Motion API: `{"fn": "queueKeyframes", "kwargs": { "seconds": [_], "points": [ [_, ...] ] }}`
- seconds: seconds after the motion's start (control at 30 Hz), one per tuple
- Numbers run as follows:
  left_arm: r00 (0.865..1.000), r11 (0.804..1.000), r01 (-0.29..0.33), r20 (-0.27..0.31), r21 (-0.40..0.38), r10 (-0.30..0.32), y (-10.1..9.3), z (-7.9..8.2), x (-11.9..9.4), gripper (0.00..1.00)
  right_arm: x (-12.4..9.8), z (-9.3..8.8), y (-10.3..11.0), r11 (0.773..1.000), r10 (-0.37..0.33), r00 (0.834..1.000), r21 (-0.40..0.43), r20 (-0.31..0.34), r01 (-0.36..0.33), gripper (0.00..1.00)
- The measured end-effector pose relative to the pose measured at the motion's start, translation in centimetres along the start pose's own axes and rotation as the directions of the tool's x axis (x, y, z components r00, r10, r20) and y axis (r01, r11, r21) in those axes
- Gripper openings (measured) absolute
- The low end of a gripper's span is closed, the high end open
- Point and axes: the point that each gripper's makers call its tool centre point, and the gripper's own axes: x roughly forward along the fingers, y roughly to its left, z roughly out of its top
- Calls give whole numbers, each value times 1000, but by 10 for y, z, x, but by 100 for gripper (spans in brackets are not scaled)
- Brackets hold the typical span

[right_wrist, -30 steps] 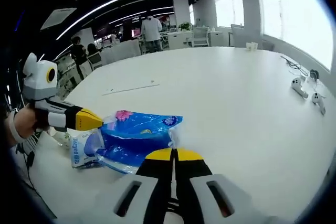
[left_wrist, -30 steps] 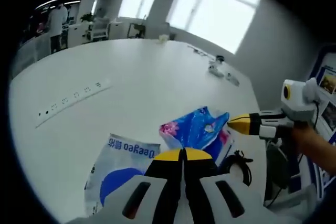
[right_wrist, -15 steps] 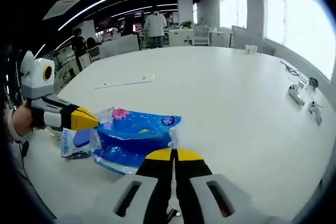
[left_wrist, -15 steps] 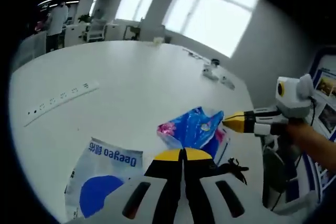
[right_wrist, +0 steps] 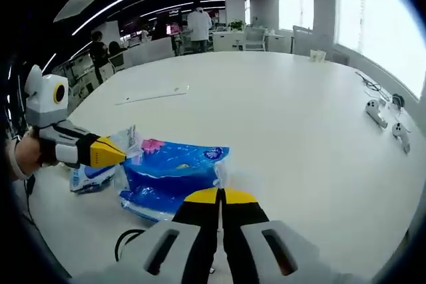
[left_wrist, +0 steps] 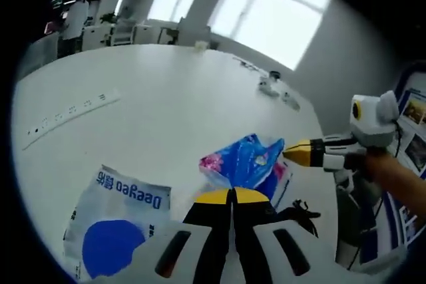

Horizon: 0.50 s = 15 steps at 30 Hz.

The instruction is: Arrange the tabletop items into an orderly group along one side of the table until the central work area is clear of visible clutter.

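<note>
A blue tissue pack point(left_wrist: 249, 161) with a pink flower print hangs between both grippers just over the white table point(left_wrist: 180, 98). My left gripper point(left_wrist: 233, 195) is shut on the pack's near end. In the right gripper view it comes in from the left point(right_wrist: 120, 152) at the pack's point(right_wrist: 173, 172) flowered corner. My right gripper point(right_wrist: 221, 195) is shut on the opposite end and enters the left gripper view from the right point(left_wrist: 287, 153). A white and blue Deeyeo bag point(left_wrist: 116, 231) lies flat beside the pack, left of my left gripper point(right_wrist: 90, 177).
A black cable point(left_wrist: 299, 209) lies at the table edge under the pack point(right_wrist: 130, 244). A white power strip point(left_wrist: 70, 111) runs across the table farther out. Two small white controllers point(right_wrist: 376, 111) rest near the window side. People stand at desks in the back point(right_wrist: 200, 28).
The pack has stayed fixed between both shut grippers while the Deeyeo bag has slid away to the left in both views. The black cable has come into the right gripper view.
</note>
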Motion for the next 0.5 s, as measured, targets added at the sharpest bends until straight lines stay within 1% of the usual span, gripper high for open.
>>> {"fn": "queueKeyframes", "kwargs": {
  "seconds": [0.07, 0.13, 0.17, 0.2, 0.27, 0.43, 0.5],
  "points": [
    [1000, 1000, 1, -2, 2, -1, -1, -1, 3, 0, 3, -3, -3, 1000, -6, 1000, -18, -10, 6, 0],
    [1000, 1000, 0, -8, 11, 0, -2, -3, 6, 0, 3, -4, -7, 1000, -6, 1000, -4, -9, 6, 0],
    [1000, 1000, 1, -7, 8, -1, -1, -3, 7, 0, 4, -4, -8, 1000, -8, 1000, -2, -9, 8, 0],
    [1000, 1000, 5, -7, -13, -5, -1, -4, 8, 0, 5, -5, -9, 1000, -6, 1000, -2, -10, 6, 0],
    [1000, 1000, 2, -4, -21, -2, 0, -5, 9, 0, 8, -7, -9, 1000, 1, 1000, -9, -21, -1, 0],
    [1000, 1000, 0, -7, -23, 0, -1, -11, 11, 0, 14, -8, -11, 1000, 6, 1000, -25, -25, -7, 0],
    [1000, 1000, -3, -11, -25, 3, 1, -14, 13, 0, 17, -7, -12, 1000, 14, 1000, -9, -25, -14, 0]
  ]
}}
